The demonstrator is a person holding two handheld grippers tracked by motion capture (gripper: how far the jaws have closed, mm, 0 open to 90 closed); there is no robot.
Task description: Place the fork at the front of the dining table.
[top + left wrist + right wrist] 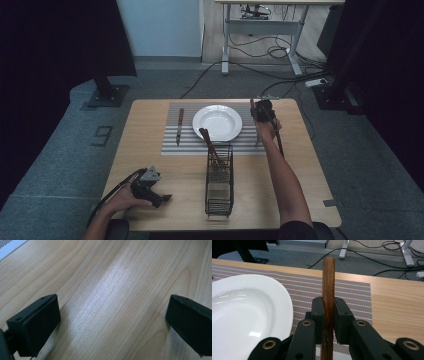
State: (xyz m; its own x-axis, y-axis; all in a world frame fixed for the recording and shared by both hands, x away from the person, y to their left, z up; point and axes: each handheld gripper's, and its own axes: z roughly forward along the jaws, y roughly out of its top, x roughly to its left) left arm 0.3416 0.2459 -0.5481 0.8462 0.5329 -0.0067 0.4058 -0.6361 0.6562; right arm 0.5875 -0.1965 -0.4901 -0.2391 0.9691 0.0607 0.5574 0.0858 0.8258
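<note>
My right claw (pixel 328 315) is clamped on a wooden handle (pixel 328 282), holding the utensil upright over the placemat (pixel 352 293) just right of the plate (pixel 249 312), likely to lay it there. My left claw (pixel 112 322) rests open on the table (pixel 120 277).

A placemat (pixel 212 145) lay across the far half of the tabletop (pixel 300 175), with a plate (pixel 217 122) on its middle. A knife (pixel 179 126) lay on the mat to the left of the plate, pointing toward the near edge. A wire basket (pixel 219 186) stood on the tabletop just in front of the mat, holding wooden-handled utensils (pixel 210 146) that leaned back toward the plate. The right tongs (pixel 262 111) hung over the mat's right end, beside the plate, closed on an upright wooden handle (pixel 328 290). The left tongs (pixel 161 199) rested on the near left tabletop, left of the basket, jaws apart
</note>
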